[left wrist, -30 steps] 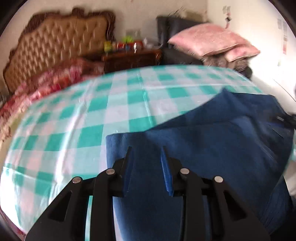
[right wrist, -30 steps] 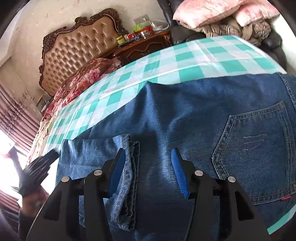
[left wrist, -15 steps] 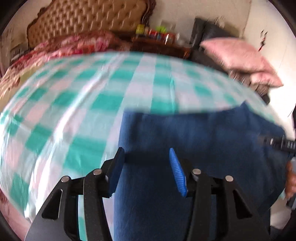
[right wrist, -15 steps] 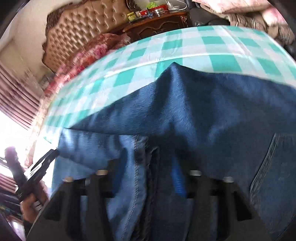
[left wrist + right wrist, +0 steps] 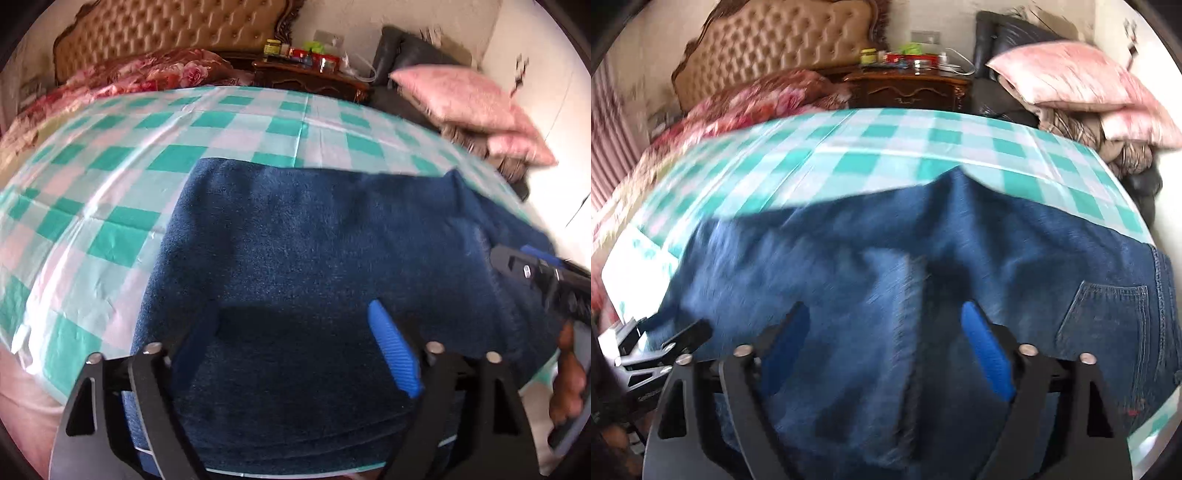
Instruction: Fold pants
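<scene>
In the left wrist view, the left claw (image 5: 295, 350) is hanging over the near end of the jeans (image 5: 332, 258), its jaws opening wide with denim under them but nothing pinched. The jeans are lying folded on the checked cloth (image 5: 110, 155) covering the surface, their left edge forming a straight line, likely so the next fold stays square. The right claw (image 5: 535, 266) is poking in from the right edge, over the far side of the denim.

In the right wrist view, the right claw (image 5: 886, 350) is also opening wide, empty, above a seam ridge of the jeans (image 5: 997, 240). The back pocket (image 5: 1108, 317) is facing up at the right. The left claw (image 5: 665, 347) is showing at the lower left, probably spaced apart to take both ends of the fold.
</scene>
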{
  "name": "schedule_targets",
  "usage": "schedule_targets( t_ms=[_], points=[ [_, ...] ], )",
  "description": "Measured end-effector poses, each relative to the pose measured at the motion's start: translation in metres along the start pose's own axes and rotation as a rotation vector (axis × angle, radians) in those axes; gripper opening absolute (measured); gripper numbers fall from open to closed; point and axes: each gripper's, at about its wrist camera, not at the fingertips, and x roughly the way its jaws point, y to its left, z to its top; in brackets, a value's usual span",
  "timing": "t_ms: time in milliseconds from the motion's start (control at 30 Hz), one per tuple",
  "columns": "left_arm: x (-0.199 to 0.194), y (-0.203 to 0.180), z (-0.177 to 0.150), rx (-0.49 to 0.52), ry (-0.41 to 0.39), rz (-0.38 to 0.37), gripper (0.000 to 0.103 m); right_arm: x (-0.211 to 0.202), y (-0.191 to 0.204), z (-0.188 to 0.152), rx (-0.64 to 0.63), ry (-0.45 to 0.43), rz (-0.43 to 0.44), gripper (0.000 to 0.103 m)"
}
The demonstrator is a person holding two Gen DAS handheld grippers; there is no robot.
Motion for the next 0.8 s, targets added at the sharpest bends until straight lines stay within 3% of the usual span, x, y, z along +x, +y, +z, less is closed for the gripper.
schedule_targets(
  t_ms=[33,167,233,400,500,533,567,667,800],
  points=[
    [0.002,-0.004,0.000,0.015,0.017,0.018,0.101,0.002,0.006,-0.004,-0.003,0.003,-0.007,0.086],
    [0.011,-0.015,0.000,0.057,0.072,0.091,0.101,0.013,0.014,-0.015,0.033,0.053,-0.041,0.086],
    [0.013,-0.017,-0.002,0.075,0.075,0.110,0.101,0.016,0.014,-0.019,0.027,0.057,-0.047,0.092],
    [0.010,-0.018,-0.008,0.124,0.030,0.102,0.101,0.028,0.009,-0.027,0.063,0.118,-0.041,0.098],
    [-0.005,-0.014,-0.006,0.118,-0.046,0.205,0.100,0.029,0.009,-0.028,0.057,0.115,-0.028,0.098],
    [-0.010,-0.009,-0.004,0.103,-0.055,0.209,0.100,0.029,0.008,-0.028,0.052,0.114,-0.023,0.098],
    [-0.013,-0.004,-0.002,0.092,-0.051,0.163,0.099,0.029,0.009,-0.028,0.047,0.112,-0.022,0.098],
    [-0.013,0.007,0.000,0.081,-0.045,0.172,0.079,0.030,0.010,-0.028,0.048,0.112,-0.025,0.098],
    [0.000,0.021,-0.001,0.066,0.014,0.148,0.078,0.029,0.009,-0.028,0.043,0.106,-0.022,0.098]
  ],
)
